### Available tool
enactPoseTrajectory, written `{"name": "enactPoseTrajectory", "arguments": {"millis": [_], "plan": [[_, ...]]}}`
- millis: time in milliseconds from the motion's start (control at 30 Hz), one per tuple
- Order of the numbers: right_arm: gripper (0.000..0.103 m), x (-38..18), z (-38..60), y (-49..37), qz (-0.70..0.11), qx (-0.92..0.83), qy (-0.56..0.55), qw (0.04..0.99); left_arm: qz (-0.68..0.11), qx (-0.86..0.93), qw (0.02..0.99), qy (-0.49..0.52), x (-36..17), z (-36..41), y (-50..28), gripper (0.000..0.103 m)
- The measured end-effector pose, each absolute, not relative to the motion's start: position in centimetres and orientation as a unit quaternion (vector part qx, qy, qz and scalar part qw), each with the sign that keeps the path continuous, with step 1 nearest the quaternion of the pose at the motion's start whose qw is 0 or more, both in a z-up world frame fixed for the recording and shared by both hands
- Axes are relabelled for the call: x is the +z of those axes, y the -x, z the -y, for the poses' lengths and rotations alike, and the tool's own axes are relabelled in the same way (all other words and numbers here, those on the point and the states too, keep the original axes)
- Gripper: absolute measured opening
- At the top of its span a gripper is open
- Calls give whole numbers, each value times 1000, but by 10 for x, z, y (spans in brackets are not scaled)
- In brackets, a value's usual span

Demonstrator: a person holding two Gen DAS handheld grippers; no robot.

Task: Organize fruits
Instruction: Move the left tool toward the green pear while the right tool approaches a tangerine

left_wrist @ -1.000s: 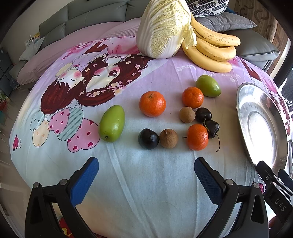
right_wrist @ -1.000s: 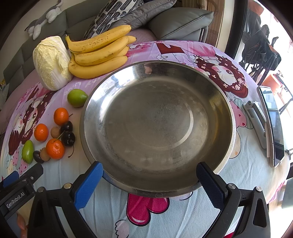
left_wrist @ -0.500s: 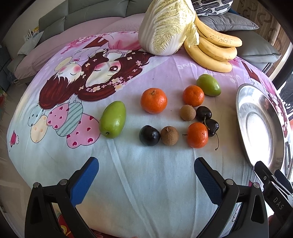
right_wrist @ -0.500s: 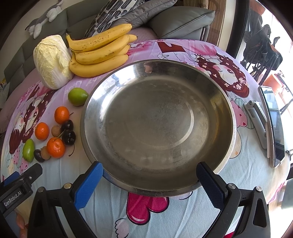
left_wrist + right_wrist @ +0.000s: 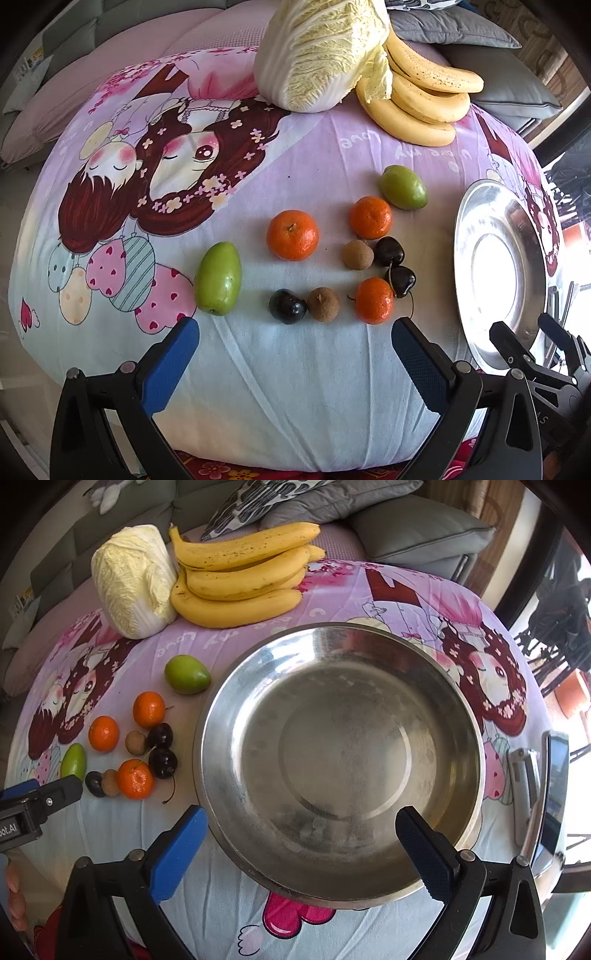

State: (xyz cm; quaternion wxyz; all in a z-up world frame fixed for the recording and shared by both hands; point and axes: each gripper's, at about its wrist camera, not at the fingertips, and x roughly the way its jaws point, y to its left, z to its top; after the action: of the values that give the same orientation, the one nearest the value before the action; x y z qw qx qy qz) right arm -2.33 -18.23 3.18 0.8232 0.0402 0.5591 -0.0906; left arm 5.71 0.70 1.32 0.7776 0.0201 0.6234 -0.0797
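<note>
With both sets of blue-padded jaws spread wide and holding nothing, nearest: left gripper [image 5: 295, 354] poised over the pale near edge of the cartoon-print cloth [image 5: 295, 398], right gripper [image 5: 301, 834] poised at the near rim of the steel bowl [image 5: 236, 797], bare inside.

Just beyond the left gripper, a row on the cloth: long green fruit [image 5: 218, 277] at the left, then dark plum [image 5: 287, 306], brown longan [image 5: 323, 304] touching or nearly touching it, and nearest mandarin [image 5: 373, 300]. Right against that mandarin, a pair of dark cherries [image 5: 395, 266] joined by stems. Beside the upper cherry, a second longan [image 5: 357, 254]. Farther back, largest mandarin [image 5: 292, 235] standing apart at centre, third mandarin [image 5: 370, 217] to its right, and rounder green fruit [image 5: 403, 187] just behind that one.

All small fruit lying on the cloth left of the bowl, none inside it; closest to the rim, the cherries and rounder green fruit.

Right of the bowl, in the right wrist view: a grey handheld device [image 5: 524, 794] and a dark tablet or phone [image 5: 556, 794] near the table edge.

At the far edge: napa cabbage [image 5: 321, 51] and banana bunch [image 5: 424, 99] touching each other. Behind those, grey sofa cushions [image 5: 417, 531] and a patterned pillow [image 5: 258, 502].
</note>
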Motion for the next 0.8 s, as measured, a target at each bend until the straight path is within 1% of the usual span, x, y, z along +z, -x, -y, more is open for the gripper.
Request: {"name": "enactPoseTrajectory", "arguments": {"millis": [133, 233, 333, 400, 500, 567, 600, 733, 800], "plan": [[103, 44, 169, 3, -580, -39, -39, 813, -630, -121, 766, -41, 23, -1, -69, 103], [102, 50, 156, -8, -591, -13, -35, 806, -629, -132, 766, -35, 29, -4, -75, 103], [102, 53, 142, -17, -596, 11, -23, 802, -642, -157, 751, 20, 28, -17, -84, 103], [102, 54, 134, -21, -599, 19, -9, 800, -638, -164, 751, 37, 30, -22, -87, 103], [101, 51, 123, -28, -608, 32, 5, 793, -623, -164, 764, 17, 35, -24, -89, 103], [101, 48, 118, -30, -613, 39, 6, 789, -634, -177, 753, 11, 33, -24, -92, 103], [100, 47, 115, -31, -616, 44, 7, 786, -642, -181, 745, 9, 30, -25, -93, 103], [92, 41, 100, -34, -626, 62, 18, 777, -658, -170, 733, -2, 21, -32, -99, 103], [90, 38, 94, -35, -631, 68, 24, 773, -665, -165, 728, -5, 17, -34, -101, 103]]}}
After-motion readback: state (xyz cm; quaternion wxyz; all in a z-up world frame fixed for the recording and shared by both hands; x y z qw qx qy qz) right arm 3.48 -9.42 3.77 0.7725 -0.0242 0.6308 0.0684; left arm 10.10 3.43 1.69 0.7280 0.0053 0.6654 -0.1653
